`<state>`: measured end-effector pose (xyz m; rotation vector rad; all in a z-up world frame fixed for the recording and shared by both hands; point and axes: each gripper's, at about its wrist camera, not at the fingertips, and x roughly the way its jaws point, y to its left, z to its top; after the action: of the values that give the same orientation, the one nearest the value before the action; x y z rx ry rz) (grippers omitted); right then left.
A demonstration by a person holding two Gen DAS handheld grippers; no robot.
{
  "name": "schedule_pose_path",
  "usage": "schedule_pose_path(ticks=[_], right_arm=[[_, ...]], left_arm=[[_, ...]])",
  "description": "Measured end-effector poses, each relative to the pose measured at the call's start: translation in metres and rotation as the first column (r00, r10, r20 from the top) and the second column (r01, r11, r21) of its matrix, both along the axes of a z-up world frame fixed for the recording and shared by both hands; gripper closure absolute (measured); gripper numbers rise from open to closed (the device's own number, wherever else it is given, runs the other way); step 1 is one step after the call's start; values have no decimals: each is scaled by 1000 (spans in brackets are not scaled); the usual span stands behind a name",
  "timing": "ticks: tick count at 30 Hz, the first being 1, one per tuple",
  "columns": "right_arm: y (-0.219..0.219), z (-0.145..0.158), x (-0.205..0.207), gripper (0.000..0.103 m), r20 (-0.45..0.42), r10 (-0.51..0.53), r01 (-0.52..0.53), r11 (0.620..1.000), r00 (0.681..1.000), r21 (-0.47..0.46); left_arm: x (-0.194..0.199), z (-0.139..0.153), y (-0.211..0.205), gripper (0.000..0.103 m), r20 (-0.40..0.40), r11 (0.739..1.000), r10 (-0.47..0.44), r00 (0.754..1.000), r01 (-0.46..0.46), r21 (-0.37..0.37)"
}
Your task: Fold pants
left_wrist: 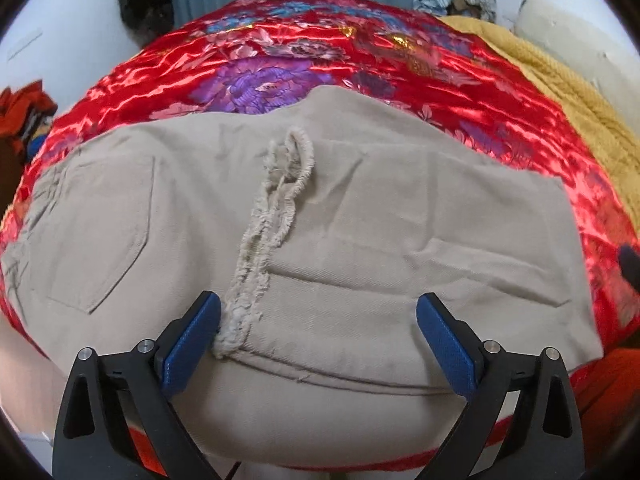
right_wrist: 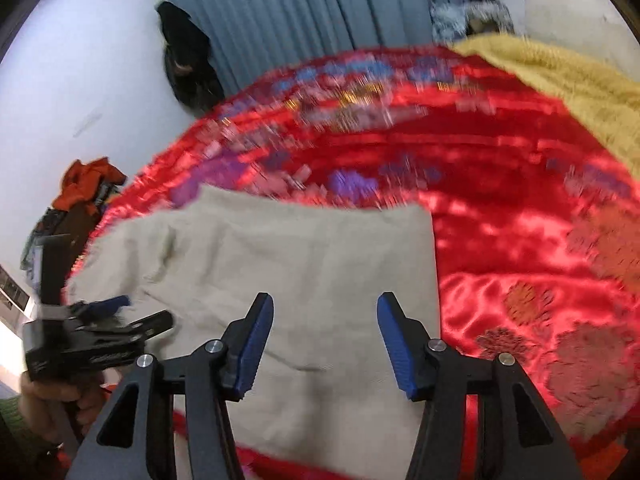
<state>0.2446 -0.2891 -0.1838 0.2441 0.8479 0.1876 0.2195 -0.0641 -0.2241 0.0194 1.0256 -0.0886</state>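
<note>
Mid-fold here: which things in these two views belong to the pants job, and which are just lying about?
Part of the job:
beige pants, folded on the red bedspread
left gripper, open
right gripper, open

Just lying about:
yellow blanket
orange clothes pile
dark garment by the blue curtain

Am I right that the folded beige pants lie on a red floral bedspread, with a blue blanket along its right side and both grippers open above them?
Nearly. The blanket is mustard yellow, not blue, as the left wrist view shows. The rest holds: the beige pants lie on the red floral bedspread, with the left gripper and right gripper open above them.
</note>
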Motion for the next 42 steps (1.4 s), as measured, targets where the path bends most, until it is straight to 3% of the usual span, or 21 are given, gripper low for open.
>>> schedule_pose_path(ticks=[4,9,16,24,29,33,36,39,41,42], right_arm=[[11,-5,-26,44,-33,31,-30,999,999,21],[19,-56,-13,44,-246,44,-52,998,968,-27],[21,-63,-8,43,-245,44,-54,998,968,-35],[23,-66,-10,43,-233,55,-64,997,971,-31],[21,-65,-12,43,-231,62,-69,997,971,-23],[20,-65,-12,42,-231,60,-67,997,971,-24],[21,-66,-12,42,-232,56,-63,998,971,-25],[21,-66,-11,41,-231,53,-60,998,971,-23],[21,-66,-11,41,-231,53,-60,998,972,-23],[21,-66,-11,41,-231,53,-60,998,972,-23]], left_arm=[[-2,-12,-1,4,-26,1000,-14,1000,15,28],[-4,-17,-7,3,-21,996,-46,999,47,76],[-3,-17,-6,3,-30,996,-62,998,64,69],[-26,17,12,4,-9,999,-40,999,40,-12],[-48,39,57,4,11,998,23,1000,-22,-65],[-54,48,126,4,6,973,178,984,-176,-149],[-50,52,202,4,-6,903,371,929,-362,-234],[-51,47,277,4,-67,744,557,828,-534,-401],[-53,40,308,4,-117,650,616,779,-586,-484],[-52,35,317,5,-139,615,625,768,-594,-519]])
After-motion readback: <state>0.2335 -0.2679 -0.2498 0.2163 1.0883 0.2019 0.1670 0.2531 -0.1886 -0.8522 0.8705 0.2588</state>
